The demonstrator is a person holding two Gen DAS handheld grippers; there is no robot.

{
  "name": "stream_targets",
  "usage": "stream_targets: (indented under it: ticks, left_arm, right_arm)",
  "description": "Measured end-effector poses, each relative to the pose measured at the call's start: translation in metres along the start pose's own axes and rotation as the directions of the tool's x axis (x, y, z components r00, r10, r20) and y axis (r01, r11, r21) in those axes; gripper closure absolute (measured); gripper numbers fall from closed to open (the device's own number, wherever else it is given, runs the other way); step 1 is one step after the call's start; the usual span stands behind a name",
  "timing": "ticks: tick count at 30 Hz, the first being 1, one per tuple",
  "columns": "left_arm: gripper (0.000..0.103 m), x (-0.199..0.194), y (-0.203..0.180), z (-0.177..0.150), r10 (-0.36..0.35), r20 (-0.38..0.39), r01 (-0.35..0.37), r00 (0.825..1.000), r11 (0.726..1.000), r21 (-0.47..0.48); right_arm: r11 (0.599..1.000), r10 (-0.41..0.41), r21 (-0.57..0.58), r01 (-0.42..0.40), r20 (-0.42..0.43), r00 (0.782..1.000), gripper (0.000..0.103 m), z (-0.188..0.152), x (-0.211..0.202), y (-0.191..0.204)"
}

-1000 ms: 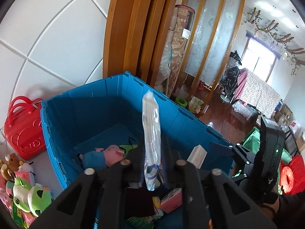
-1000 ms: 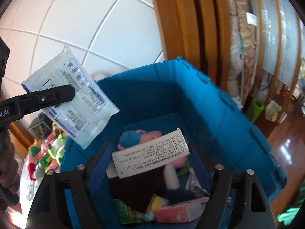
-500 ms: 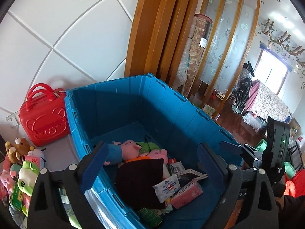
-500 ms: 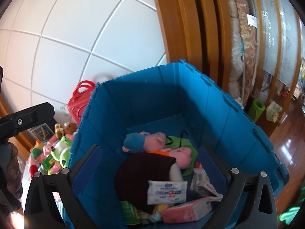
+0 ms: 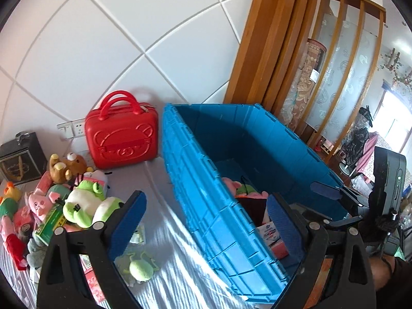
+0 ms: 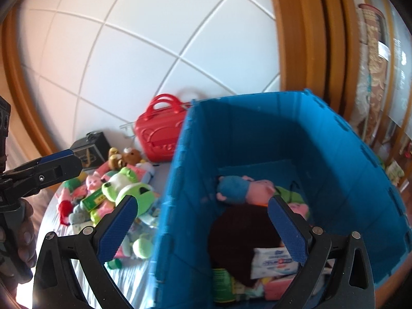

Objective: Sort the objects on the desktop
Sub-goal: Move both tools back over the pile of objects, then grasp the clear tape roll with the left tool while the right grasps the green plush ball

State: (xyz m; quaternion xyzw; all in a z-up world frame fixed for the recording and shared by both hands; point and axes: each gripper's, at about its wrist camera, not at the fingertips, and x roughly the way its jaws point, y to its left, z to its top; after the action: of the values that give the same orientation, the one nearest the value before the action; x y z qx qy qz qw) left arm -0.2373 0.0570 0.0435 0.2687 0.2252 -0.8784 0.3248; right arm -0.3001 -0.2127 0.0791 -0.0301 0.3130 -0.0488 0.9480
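Observation:
A blue plastic crate (image 5: 206, 200) (image 6: 180, 206) stands on the grey desk and holds plush pigs (image 6: 242, 188), a dark cloth (image 6: 242, 237), a white wipes packet (image 6: 273, 258) and small boxes. My left gripper (image 5: 206, 219) is open and empty, straddling the crate's near wall. My right gripper (image 6: 200, 229) is open and empty, also straddling that wall. A heap of plush toys (image 5: 82, 203) (image 6: 121, 185) and a green box (image 5: 50, 222) lie left of the crate.
A red bear-face case (image 5: 121, 136) (image 6: 159, 134) stands against the white tiled wall. A black box (image 5: 19, 157) sits at the far left. A small green toy (image 5: 140, 269) lies near the desk front. The right gripper (image 5: 355, 206) shows beyond the crate.
Both grippers opened and let go of their items: the packet and the white box dropped into the crate. Both have since swung left, bringing the toy heap into view.

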Motion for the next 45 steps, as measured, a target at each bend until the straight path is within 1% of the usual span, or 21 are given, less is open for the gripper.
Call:
stream_targets:
  ticks: [5,8,10,13,19,25,26,27,31,34,38,40,43,45]
  left_arm:
    - [0.008,-0.030,0.052,-0.030,0.085,-0.010,-0.085,0.996,0.994,-0.063]
    - [0.008,-0.045,0.084,-0.050,0.139,-0.027,-0.141,0.990,0.986,-0.091]
    - [0.008,-0.052,0.109,-0.066,0.184,-0.047,-0.188,0.982,0.976,-0.111]
    - [0.008,-0.061,0.147,-0.093,0.235,-0.090,-0.246,0.968,0.957,-0.154]
    - [0.008,-0.071,0.207,-0.139,0.271,-0.168,-0.303,0.948,0.931,-0.203]
    - [0.008,-0.060,0.249,-0.175,0.273,-0.254,-0.327,0.928,0.923,-0.202]
    - [0.008,-0.056,0.253,-0.180,0.270,-0.268,-0.326,0.925,0.925,-0.193]
    - [0.008,-0.050,0.258,-0.185,0.268,-0.282,-0.325,0.921,0.929,-0.176]
    - [0.008,-0.024,0.271,-0.206,0.252,-0.343,-0.306,0.905,0.946,-0.111]
    - [0.008,0.000,0.287,-0.223,0.229,-0.395,-0.290,0.890,0.951,-0.103]
    - [0.008,0.039,0.316,-0.244,0.203,-0.467,-0.303,0.861,0.941,-0.150]
    - [0.011,0.056,0.328,-0.250,0.183,-0.498,-0.313,0.848,0.931,-0.190]
    - [0.017,0.078,0.346,-0.259,0.137,-0.533,-0.324,0.835,0.906,-0.274]
    - [0.030,0.092,0.359,-0.266,0.097,-0.551,-0.328,0.829,0.883,-0.337]
  right_arm:
    - [0.996,0.061,-0.061,-0.062,-0.022,0.998,0.000,-0.004,0.014,0.052]
    - [0.991,0.091,-0.096,-0.095,-0.049,0.995,0.000,-0.009,0.027,0.084]
    - [0.986,0.108,-0.121,-0.115,-0.067,0.992,0.000,-0.014,0.036,0.103]
    - [0.980,0.112,-0.153,-0.126,-0.102,0.989,0.000,-0.025,0.054,0.130]
    - [0.977,0.091,-0.176,-0.124,-0.185,0.979,0.000,-0.054,0.091,0.164]
    - [0.983,0.040,-0.162,-0.088,-0.276,0.960,0.000,-0.087,0.131,0.177]
    - [0.984,0.032,-0.158,-0.080,-0.287,0.957,0.000,-0.092,0.136,0.178]
    - [0.989,0.005,-0.144,-0.046,-0.273,0.962,0.000,-0.097,0.141,0.179]
    - [0.992,-0.030,-0.124,-0.010,-0.314,0.949,0.000,-0.118,0.160,0.185]
    - [0.994,-0.049,-0.111,0.012,-0.339,0.940,0.000,-0.129,0.168,0.189]
    - [0.994,-0.075,-0.107,0.038,-0.366,0.928,0.000,-0.143,0.177,0.195]
    - [0.993,-0.091,-0.109,0.053,-0.381,0.920,0.000,-0.150,0.181,0.197]
    - [0.991,-0.110,-0.111,0.072,-0.396,0.912,0.000,-0.155,0.182,0.199]
    - [0.990,-0.125,-0.116,0.086,-0.399,0.909,0.000,-0.156,0.181,0.200]
